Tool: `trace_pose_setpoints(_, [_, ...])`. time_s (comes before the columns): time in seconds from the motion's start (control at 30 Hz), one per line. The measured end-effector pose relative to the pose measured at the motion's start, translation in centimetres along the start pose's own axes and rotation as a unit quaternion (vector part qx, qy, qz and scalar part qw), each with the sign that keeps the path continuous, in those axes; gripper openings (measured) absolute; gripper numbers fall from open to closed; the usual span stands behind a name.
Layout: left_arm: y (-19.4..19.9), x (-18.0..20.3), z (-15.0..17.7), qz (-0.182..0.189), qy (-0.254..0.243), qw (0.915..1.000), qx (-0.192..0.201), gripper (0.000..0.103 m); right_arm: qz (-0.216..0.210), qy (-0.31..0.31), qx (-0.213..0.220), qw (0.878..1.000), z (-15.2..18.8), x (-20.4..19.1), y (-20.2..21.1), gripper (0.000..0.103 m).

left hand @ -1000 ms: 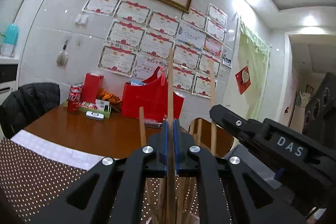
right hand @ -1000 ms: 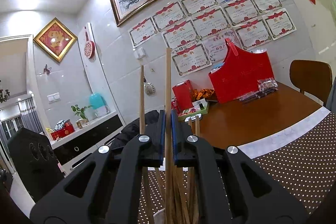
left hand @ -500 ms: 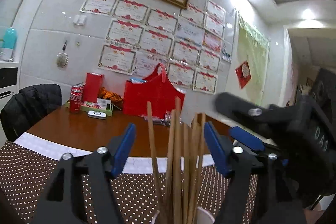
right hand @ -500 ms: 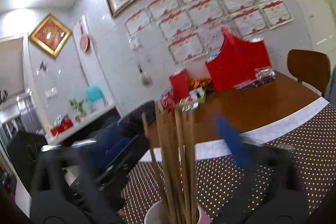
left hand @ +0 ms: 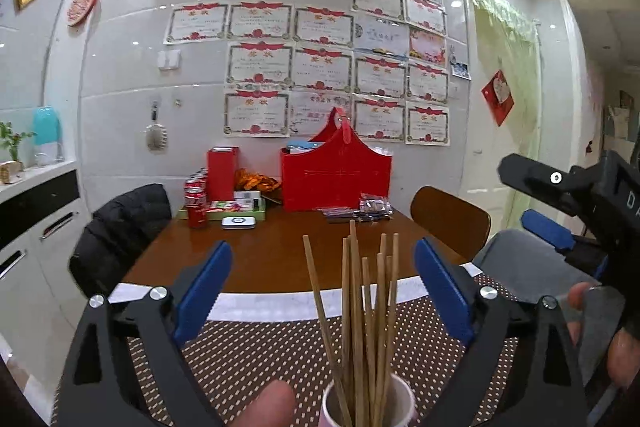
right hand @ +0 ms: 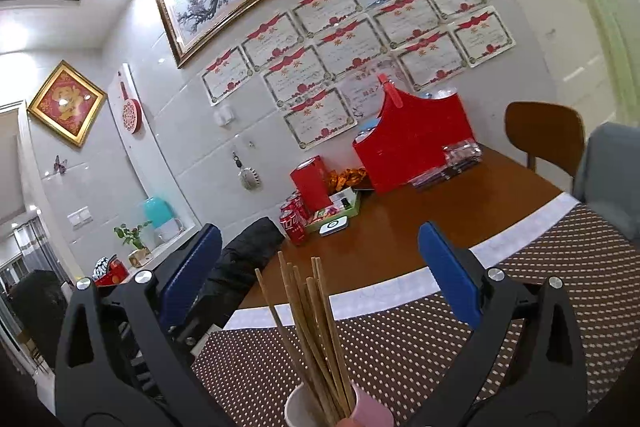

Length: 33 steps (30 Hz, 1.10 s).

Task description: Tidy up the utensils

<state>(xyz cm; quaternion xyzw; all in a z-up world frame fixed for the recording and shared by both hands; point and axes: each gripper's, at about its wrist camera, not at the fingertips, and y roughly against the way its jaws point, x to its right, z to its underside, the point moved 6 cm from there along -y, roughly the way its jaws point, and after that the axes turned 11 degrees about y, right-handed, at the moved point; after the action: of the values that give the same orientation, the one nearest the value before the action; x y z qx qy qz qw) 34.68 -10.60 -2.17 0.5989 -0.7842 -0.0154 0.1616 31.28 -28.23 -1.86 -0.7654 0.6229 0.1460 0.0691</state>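
Several wooden chopsticks [left hand: 362, 311] stand upright in a pale pink cup [left hand: 368, 405] at the bottom middle of the left wrist view. My left gripper [left hand: 322, 279] is open, its blue pads wide apart on either side of the chopsticks, holding nothing. In the right wrist view the same chopsticks [right hand: 310, 323] lean in the cup [right hand: 336, 409]. My right gripper [right hand: 320, 263] is also open and empty, its pads either side of the chopstick tops. The right gripper's black body [left hand: 576, 195] shows at the right of the left wrist view.
The cup stands on a brown dotted mat [left hand: 248, 355] on a wooden table [left hand: 264, 255]. At the table's far edge are a red gift bag [left hand: 334, 175], a red box [left hand: 222, 173], soda cans [left hand: 196, 197] and a tray. Chairs stand left [left hand: 120, 227] and right [left hand: 450, 223].
Both grippers were each shut on a chopstick held upright over the cup. Both have opened wide; the chopsticks now stand in the cup with the others.
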Motion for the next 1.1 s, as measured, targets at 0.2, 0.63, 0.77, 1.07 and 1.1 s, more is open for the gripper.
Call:
trace_pose_setpoints(0.2, [6.1,-0.3,0.0,-0.037,-0.018,0.999,-0.019,0.094,0.015,0.056,-0.028,0.998,-0.4,-2.1,5.0,0.097])
trace_pose_setpoints(0.63, [20.7,-1.7,1.9,-0.077,-0.022,0.9967,-0.009,0.094,0.06,0.135,-0.09,0.985,3.9,-6.4,16.1,0.097])
trace_pose_setpoints(0.77, [23.0,-1.7,3.1,-0.078,-0.006,0.9968,-0.013,0.094,0.079,0.169,-0.11,0.976,5.6,-8.2,17.4,0.097])
trace_pose_setpoints(1.07, [25.0,-2.1,4.8,-0.099,0.004,0.9949,-0.023,0.095,0.108,0.197,-0.099,0.969,7.7,-10.2,19.1,0.097])
trace_pose_setpoints(1.1, [25.2,-2.2,4.9,-0.102,0.004,0.9946,-0.021,0.095,0.108,0.195,-0.095,0.97,7.7,-10.3,19.2,0.097])
